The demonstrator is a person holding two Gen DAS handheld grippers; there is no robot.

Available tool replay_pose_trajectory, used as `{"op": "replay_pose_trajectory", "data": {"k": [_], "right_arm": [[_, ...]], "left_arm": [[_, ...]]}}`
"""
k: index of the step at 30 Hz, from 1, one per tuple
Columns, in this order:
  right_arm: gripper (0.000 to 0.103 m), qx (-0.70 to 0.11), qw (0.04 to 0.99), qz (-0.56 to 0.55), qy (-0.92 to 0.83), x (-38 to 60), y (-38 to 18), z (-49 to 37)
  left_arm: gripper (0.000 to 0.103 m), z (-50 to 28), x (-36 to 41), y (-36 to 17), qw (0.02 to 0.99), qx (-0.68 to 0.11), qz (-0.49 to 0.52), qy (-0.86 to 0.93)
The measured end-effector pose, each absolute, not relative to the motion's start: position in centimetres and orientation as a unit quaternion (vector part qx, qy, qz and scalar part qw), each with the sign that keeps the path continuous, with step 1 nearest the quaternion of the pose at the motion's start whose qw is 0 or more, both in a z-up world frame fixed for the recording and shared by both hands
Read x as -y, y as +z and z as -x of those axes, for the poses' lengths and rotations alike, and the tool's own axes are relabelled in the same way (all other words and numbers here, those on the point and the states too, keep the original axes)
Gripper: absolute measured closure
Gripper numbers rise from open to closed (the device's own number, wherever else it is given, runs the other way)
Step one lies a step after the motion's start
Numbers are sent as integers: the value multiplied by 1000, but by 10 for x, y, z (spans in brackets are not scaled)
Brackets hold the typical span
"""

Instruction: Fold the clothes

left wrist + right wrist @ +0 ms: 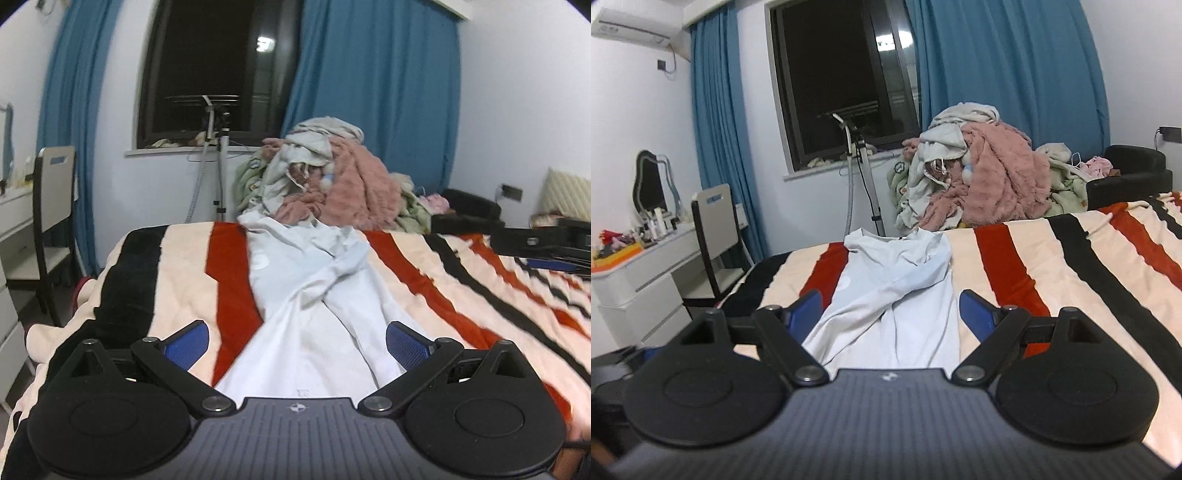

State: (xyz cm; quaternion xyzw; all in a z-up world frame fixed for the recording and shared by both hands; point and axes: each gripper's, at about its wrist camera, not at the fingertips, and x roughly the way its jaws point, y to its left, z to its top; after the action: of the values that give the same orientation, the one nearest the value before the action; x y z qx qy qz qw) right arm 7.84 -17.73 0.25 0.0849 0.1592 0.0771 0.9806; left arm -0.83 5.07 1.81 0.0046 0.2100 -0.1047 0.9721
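Note:
A pale blue long-sleeved shirt (306, 291) lies lengthwise on the striped blanket (173, 266), sleeves crossed over its body. In the right wrist view the same shirt (890, 295) runs away from me toward the bed's far edge. My left gripper (297, 341) hovers open over the shirt's near end, blue pads (188, 343) wide apart, nothing between them. My right gripper (890, 312) is open too, just above the near part of the shirt, its pads (975, 314) either side of the cloth without touching it.
A heap of pink, beige and green clothes (975, 181) is piled beyond the bed's far end. A garment steamer stand (864, 177), a chair (716, 236) and a white dresser (639, 280) stand at left. Black cases (546, 240) lie at the right.

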Motion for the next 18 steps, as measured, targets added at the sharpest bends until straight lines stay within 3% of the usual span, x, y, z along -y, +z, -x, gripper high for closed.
{"op": "replay_pose_trajectory", "data": {"k": [9, 18], "right_arm": [[20, -163, 980, -92, 73, 190, -14, -38], [20, -197, 966, -151, 68, 209, -26, -44]], "left_arm": [[0, 5, -51, 3, 963, -252, 4, -96], [9, -19, -157, -26, 898, -377, 225, 4]]}}
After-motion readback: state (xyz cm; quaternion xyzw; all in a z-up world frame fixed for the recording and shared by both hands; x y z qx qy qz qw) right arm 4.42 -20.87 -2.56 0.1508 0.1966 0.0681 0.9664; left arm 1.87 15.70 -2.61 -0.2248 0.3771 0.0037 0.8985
